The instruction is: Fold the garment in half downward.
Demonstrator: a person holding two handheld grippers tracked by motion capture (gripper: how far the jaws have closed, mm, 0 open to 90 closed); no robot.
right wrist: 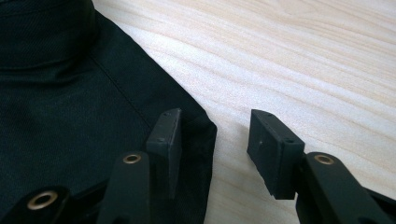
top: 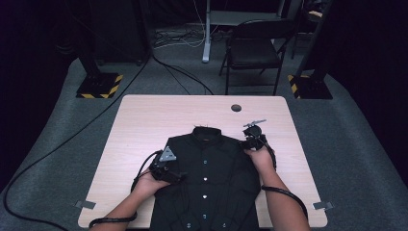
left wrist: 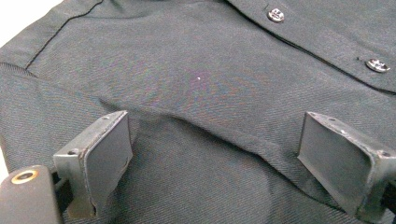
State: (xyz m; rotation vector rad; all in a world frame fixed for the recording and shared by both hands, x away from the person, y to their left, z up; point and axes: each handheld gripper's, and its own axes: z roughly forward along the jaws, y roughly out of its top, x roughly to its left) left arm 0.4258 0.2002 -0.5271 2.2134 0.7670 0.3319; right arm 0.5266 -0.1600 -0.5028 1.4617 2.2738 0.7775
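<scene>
Both grippers stand unclenched over the black shirt [top: 207, 178] lying flat on the table [top: 144, 120]; the right gripper [right wrist: 212, 140] should straddle the shoulder corner squarely before pinching, while the left gripper [left wrist: 212, 154] pins the chest.

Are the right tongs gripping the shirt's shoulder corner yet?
Apart. In the right gripper view the right tongs stand open around the corner of the black shirt, with bare table between fabric and the outer jaw.
</scene>
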